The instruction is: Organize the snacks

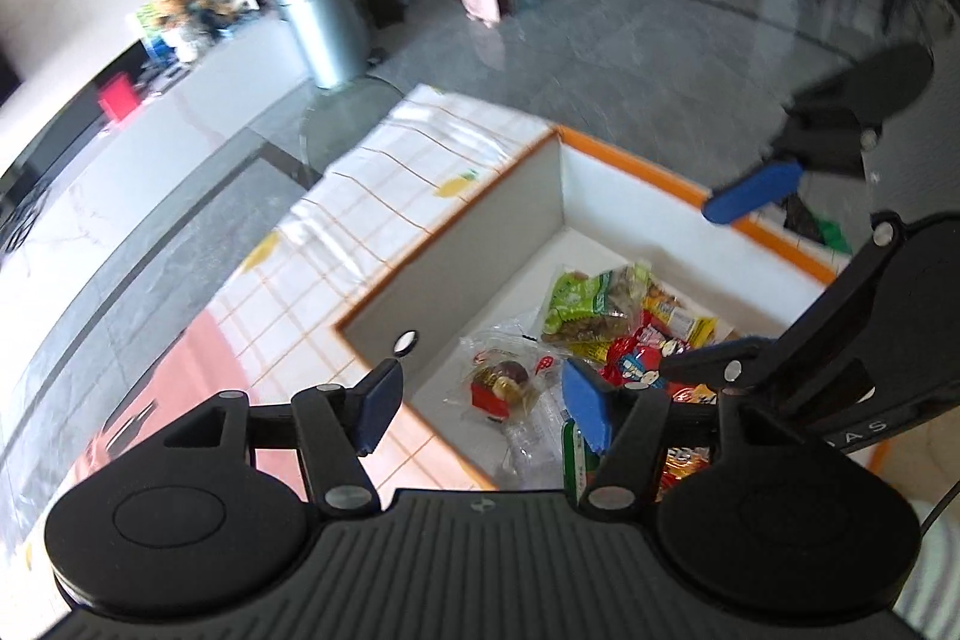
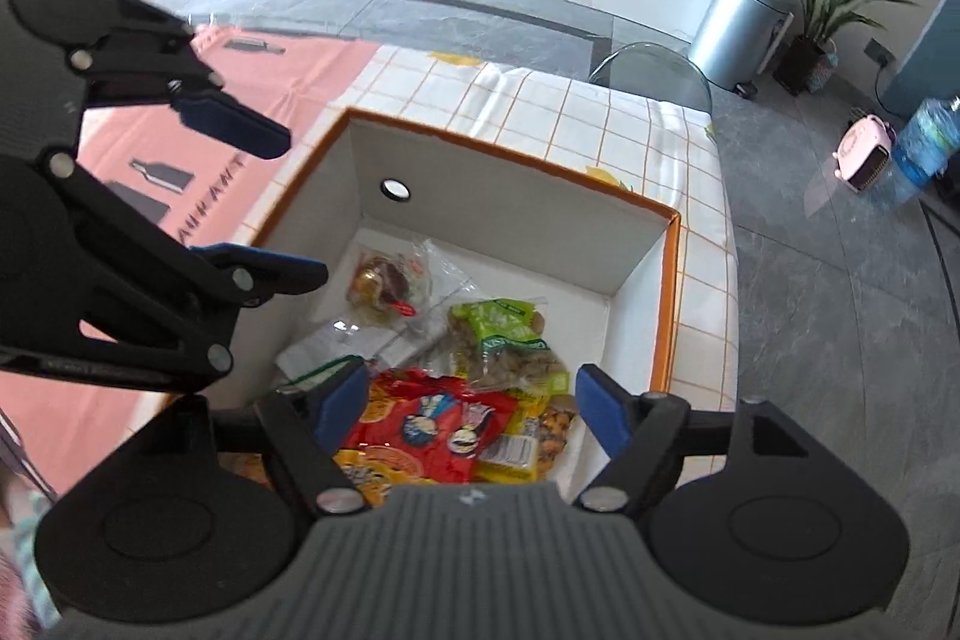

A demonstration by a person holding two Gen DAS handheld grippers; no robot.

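Note:
An orange-rimmed cardboard box (image 1: 636, 163) (image 2: 516, 148) stands open on the table, white inside. Several snack packets lie on its floor: a green nut bag (image 2: 504, 340) (image 1: 588, 304), a red cartoon-printed packet (image 2: 438, 424) (image 1: 636, 361), a yellow packet (image 2: 516, 451) and a clear-wrapped pastry (image 2: 384, 283) (image 1: 501, 382). My left gripper (image 1: 483, 409) (image 2: 300, 208) hangs open above the box's left side, with nothing between its blue pads. My right gripper (image 2: 474, 409) (image 1: 687, 289) is open too, above the red packet and holding nothing.
The box sits on a white checked tablecloth (image 2: 600, 124) beside a pink cloth (image 2: 288, 70). A clear chair back (image 2: 654, 70) stands at the table's far edge. On the grey floor beyond are a metal bin (image 2: 741, 22), a potted plant (image 2: 822, 28), a water bottle (image 2: 924, 148) and a pink device (image 2: 864, 151).

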